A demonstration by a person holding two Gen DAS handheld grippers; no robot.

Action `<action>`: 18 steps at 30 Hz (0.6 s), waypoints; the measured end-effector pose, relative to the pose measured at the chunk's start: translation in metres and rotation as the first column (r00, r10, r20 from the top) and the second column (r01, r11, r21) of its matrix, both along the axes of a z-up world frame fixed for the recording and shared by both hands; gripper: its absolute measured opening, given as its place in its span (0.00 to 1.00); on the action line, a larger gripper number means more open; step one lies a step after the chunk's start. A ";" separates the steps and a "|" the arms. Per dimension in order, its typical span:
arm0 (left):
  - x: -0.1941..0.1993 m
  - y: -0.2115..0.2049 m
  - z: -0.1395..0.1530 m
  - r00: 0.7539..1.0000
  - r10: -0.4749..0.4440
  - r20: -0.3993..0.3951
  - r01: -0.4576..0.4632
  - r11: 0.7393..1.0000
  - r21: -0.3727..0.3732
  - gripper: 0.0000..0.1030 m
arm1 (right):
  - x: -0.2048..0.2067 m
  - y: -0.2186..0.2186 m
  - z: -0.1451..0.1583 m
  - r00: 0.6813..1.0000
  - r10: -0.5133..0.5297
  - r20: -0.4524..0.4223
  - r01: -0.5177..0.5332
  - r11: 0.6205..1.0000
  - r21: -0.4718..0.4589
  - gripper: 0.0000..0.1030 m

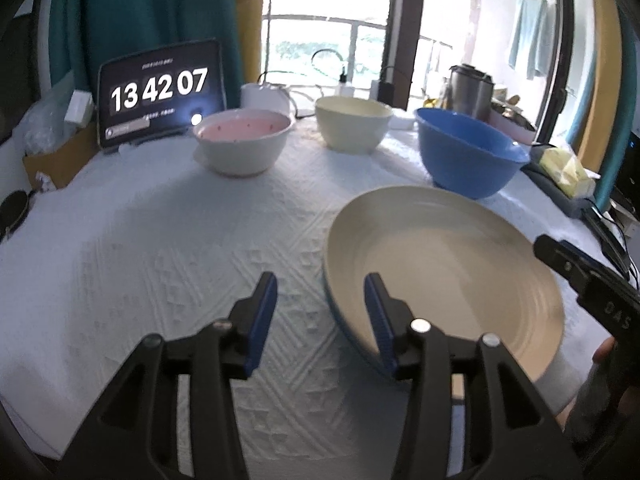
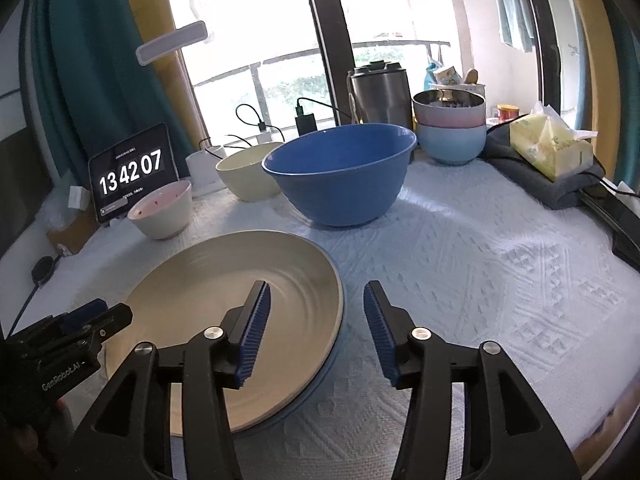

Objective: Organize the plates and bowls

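A large cream plate (image 1: 444, 276) with a blue underside lies on the white tablecloth; it also shows in the right wrist view (image 2: 224, 304). My left gripper (image 1: 320, 304) is open, its jaws astride the plate's left rim. My right gripper (image 2: 316, 312) is open, its jaws astride the plate's right rim. Behind stand a pink-lined white bowl (image 1: 244, 140), a cream bowl (image 1: 352, 126) and a big blue bowl (image 1: 468, 152). In the right wrist view they are the pink-lined bowl (image 2: 162, 210), the cream bowl (image 2: 248, 174) and the blue bowl (image 2: 340, 176).
A tablet clock (image 1: 160, 94) leans at the back left. A steel tumbler (image 2: 380, 94), stacked pink and light-blue bowls (image 2: 450, 128) and a tissue pack (image 2: 550, 146) on a folded grey cloth stand at the back right. Cables run along the window side.
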State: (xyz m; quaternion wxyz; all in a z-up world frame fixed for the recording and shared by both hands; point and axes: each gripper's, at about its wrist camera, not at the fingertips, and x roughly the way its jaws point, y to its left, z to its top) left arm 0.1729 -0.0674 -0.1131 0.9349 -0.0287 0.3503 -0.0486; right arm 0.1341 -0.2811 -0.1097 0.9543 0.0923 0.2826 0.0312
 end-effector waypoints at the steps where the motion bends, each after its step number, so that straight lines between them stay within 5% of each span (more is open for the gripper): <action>1: 0.001 0.001 -0.001 1.000 0.002 -0.005 -0.002 1.000 -0.004 0.46 | 0.000 -0.001 -0.001 1.000 -0.002 -0.001 0.002 1.000 0.000 0.55; 18: 0.010 -0.008 -0.016 0.998 -0.036 -0.055 0.035 0.999 -0.030 0.54 | 0.018 -0.002 -0.028 0.988 0.029 -0.152 -0.015 0.996 0.090 0.57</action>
